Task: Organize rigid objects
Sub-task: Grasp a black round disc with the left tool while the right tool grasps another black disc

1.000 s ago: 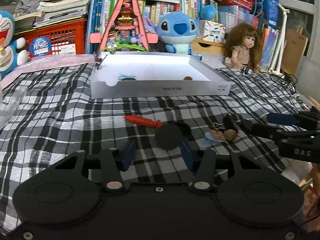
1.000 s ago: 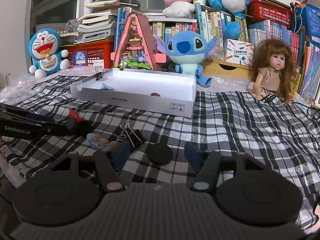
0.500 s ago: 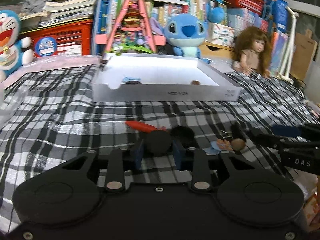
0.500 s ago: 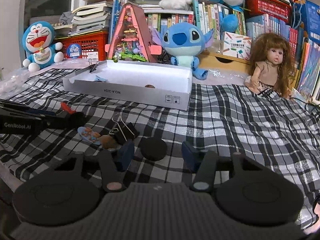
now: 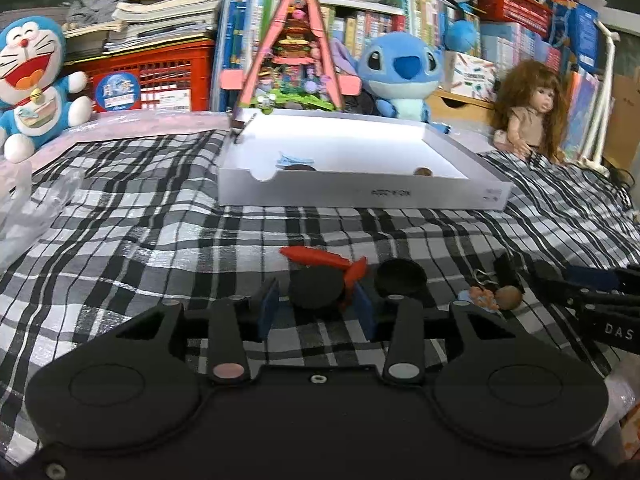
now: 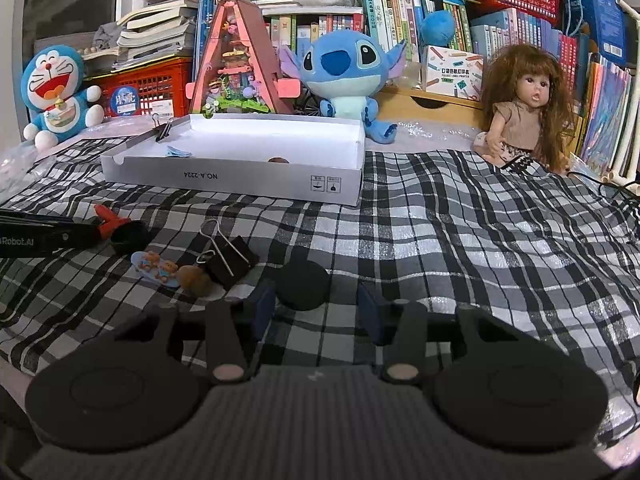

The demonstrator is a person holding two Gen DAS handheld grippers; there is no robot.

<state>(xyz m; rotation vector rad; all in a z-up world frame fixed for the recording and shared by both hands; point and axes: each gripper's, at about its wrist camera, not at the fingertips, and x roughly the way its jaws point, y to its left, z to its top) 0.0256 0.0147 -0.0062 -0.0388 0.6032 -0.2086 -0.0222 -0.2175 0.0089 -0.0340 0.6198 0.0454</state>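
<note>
Left tongs (image 5: 316, 307): blue pads either side of a black disc (image 5: 317, 288); whether they pinch it I cannot tell.
Right tongs (image 6: 316, 312): spread wide, gripping nothing; a second black disc (image 6: 303, 285) lies between the pads, nearer the left one.
Left view only: a black cap (image 5: 401, 279) just right of the first disc (round, matte); a red clip (image 5: 320, 259) touching that disc's far edge.
Right view only: a black binder clip (image 6: 232, 258) with wire handles, on the cloth; another binder clip (image 6: 164, 130) on the box's left wall; printing on the box front.
Both views: a brown nut-like ball (image 6: 195, 279) beside a flat bear-print piece (image 6: 155, 267).
White box (image 5: 360, 190): cardboard, shallow, open-topped; holds a pale blue scrap (image 5: 294, 159) and small brown bits.
Surface: counter under a black-and-white checked cloth (image 6: 460, 240), wrinkled.
Backdrop: plush toys, a long-haired doll (image 6: 520, 108), books, red crates.
</note>
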